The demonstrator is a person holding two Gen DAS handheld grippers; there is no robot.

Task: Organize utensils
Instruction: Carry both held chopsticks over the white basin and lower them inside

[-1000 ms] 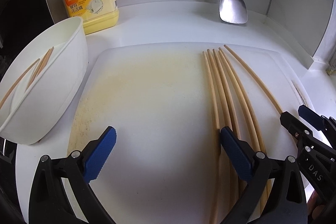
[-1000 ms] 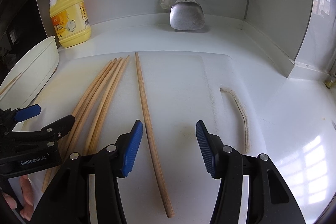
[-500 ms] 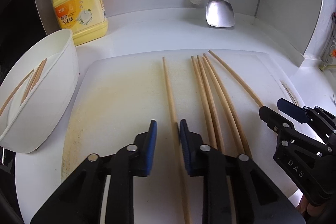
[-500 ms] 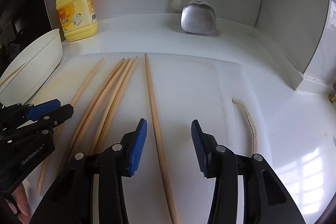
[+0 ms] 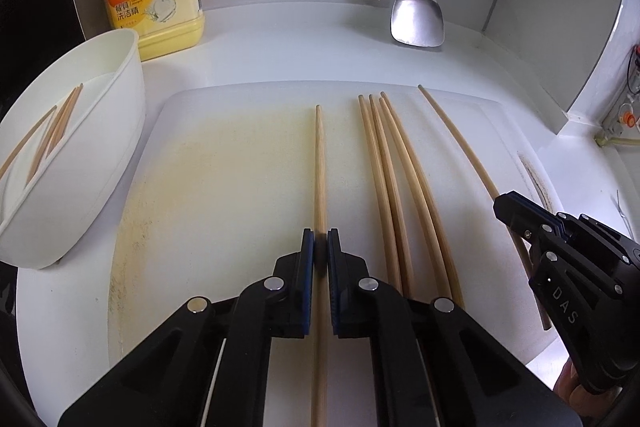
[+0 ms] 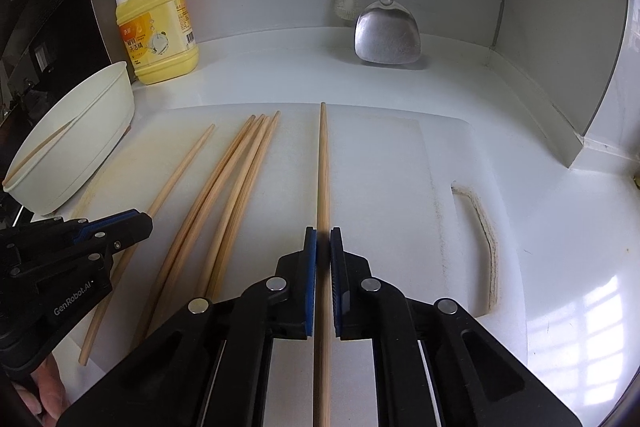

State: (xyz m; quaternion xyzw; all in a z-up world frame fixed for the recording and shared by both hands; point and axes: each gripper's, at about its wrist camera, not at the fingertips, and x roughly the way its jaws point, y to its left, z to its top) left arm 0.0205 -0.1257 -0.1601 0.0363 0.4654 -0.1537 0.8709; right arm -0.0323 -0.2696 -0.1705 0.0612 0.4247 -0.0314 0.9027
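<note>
Left wrist view shows the left gripper (image 5: 320, 242) low over the cutting board (image 5: 224, 163), its blue pads pinched onto a single chopstick (image 5: 320, 163) that runs straight ahead between them and lies along the board. To its right lie four more chopsticks (image 5: 394, 179) in a tight bundle, and beyond them a lone stick (image 5: 460, 143) whose near end disappears behind the right gripper (image 5: 516, 211), which enters from the right edge with its jaws drawn together on that stick. Only this view looks into the white bowl (image 5: 120, 131) at the left and shows several chopsticks (image 5: 56, 127) leaning inside it. Right wrist view gives the mirror picture: the right gripper (image 6: 323, 241) is nearly flat to the board (image 6: 384, 163), pads closed on the lone stick (image 6: 323, 163), with the bundle (image 6: 236, 171) to its left and the left gripper (image 6: 140, 223) coming in from the left edge, clamped on the leftmost chopstick (image 6: 180, 167). That view also shows a stained slot (image 6: 480, 227) in the board at the right and, more clearly, the spatula (image 6: 387, 35) hanging against the back wall, beside the yellow detergent bottle (image 6: 160, 31).
</note>
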